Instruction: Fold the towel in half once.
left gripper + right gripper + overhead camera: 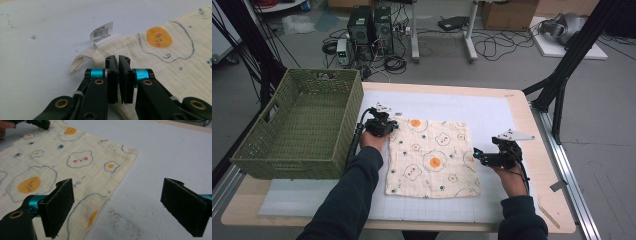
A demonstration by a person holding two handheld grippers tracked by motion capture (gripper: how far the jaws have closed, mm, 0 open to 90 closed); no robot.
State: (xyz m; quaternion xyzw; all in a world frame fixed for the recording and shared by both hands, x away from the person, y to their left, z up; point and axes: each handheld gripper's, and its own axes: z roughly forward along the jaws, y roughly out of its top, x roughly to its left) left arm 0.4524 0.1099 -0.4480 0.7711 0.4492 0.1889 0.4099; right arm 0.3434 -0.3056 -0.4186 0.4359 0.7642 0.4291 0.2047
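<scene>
At the cloth's far-left corner: left tool clamped shut on the egg-print cloth.
Right tool: wide open, empty, beside the near edge.
Risk: thin corner bite may slip; one-sided lifting bunches the cloth.

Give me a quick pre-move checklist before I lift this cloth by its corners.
1. left gripper shut on the cloth at its tag corner: ok.
2. right gripper on the cloth's edge: not ok, its jaws stand open, one over the edge, one over the white mat.
3. Cloth flat and unfolded: ok.
4. Loop and barcode tag outside the left jaws: ok.
5. Green basket beside the cloth, nothing in the part I can see: ok.
</scene>
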